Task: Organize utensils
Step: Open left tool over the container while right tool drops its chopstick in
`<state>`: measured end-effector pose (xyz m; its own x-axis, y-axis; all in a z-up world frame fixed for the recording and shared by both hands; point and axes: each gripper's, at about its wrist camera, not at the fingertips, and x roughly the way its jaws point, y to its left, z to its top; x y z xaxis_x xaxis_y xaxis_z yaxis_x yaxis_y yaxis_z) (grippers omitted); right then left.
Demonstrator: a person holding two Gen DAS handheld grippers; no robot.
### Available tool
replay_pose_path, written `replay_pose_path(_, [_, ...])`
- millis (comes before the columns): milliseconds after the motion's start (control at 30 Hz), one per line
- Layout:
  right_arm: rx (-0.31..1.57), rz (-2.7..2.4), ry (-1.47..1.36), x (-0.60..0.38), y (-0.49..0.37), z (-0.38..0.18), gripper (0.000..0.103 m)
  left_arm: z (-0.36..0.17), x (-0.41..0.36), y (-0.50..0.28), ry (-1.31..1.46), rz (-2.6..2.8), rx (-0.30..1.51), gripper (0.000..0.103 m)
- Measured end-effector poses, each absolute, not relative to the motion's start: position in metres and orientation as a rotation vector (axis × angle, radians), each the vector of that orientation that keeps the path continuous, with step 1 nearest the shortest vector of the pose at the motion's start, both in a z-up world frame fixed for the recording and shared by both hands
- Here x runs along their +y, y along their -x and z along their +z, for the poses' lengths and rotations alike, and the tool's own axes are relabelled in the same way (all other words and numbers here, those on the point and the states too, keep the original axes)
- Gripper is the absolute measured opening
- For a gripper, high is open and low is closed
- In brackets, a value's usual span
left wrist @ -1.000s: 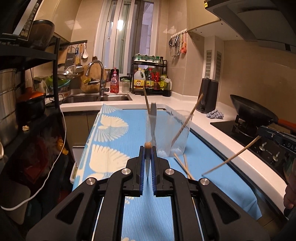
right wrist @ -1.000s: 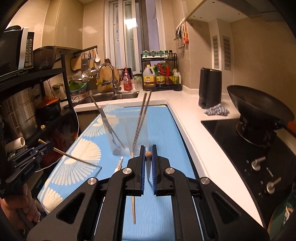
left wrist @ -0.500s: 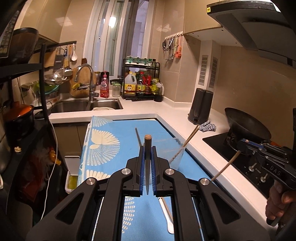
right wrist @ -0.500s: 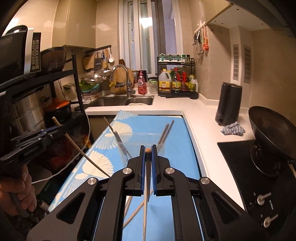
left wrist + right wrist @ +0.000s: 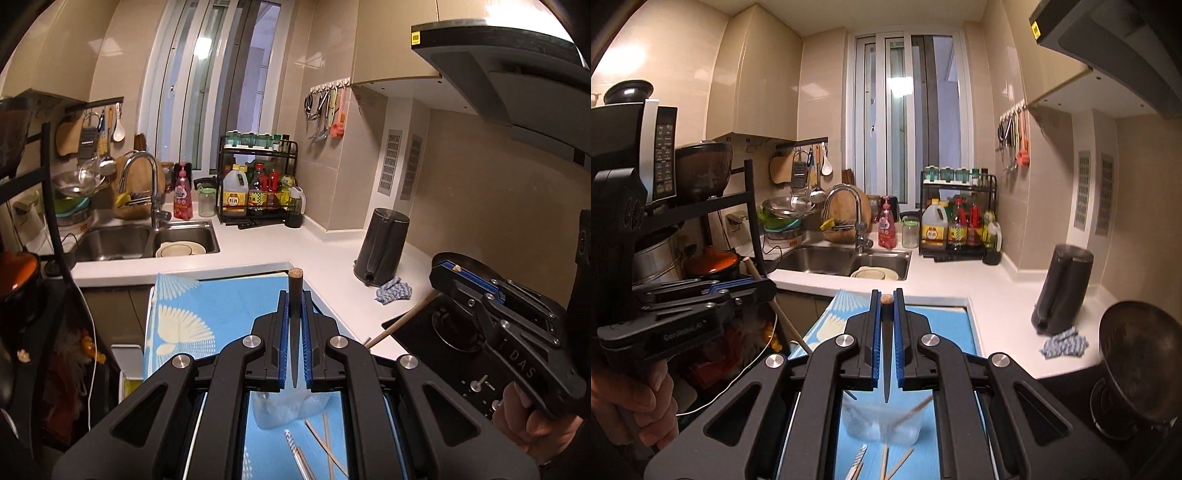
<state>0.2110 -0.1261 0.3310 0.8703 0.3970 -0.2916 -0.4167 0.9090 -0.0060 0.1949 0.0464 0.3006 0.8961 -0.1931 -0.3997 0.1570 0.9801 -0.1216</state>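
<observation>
Each gripper clenches one chopstick, long axis running along the fingers. Left gripper (image 5: 295,325) and right gripper (image 5: 886,325) hover above the clear cup (image 5: 882,424), which sits at 6 o'clock below both, on the blue mat (image 5: 207,299).

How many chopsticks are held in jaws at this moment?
2. One chopstick is clamped in the left gripper, one in the right gripper. Loose ones on the mat, partly hidden, aren't counted.
</observation>
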Motion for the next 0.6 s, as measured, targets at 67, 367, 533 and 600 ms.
replay_pose_path(67, [0.301,0.416,0.078,-0.120,-0.229,0.324,0.006,0.292,0.044,-0.214,0.083,-0.175,0.446,0.007])
replay_pose_path(367, [0.428,0.399,0.097,-0.105,-0.283,0.239,0.006,0.211,0.043,-0.271,0.053,-0.157,0.587,0.007])
replay_pose_path(533, [0.503,0.387,0.106,-0.103,-0.288,0.204,0.011,0.177,0.040,-0.282,0.052,-0.166,0.664,0.007])
replay_pose_path(600, [0.507,0.381,0.105,-0.106,-0.286,0.201,0.016,0.178,0.041,-0.277,0.050,-0.163,0.661,0.009])
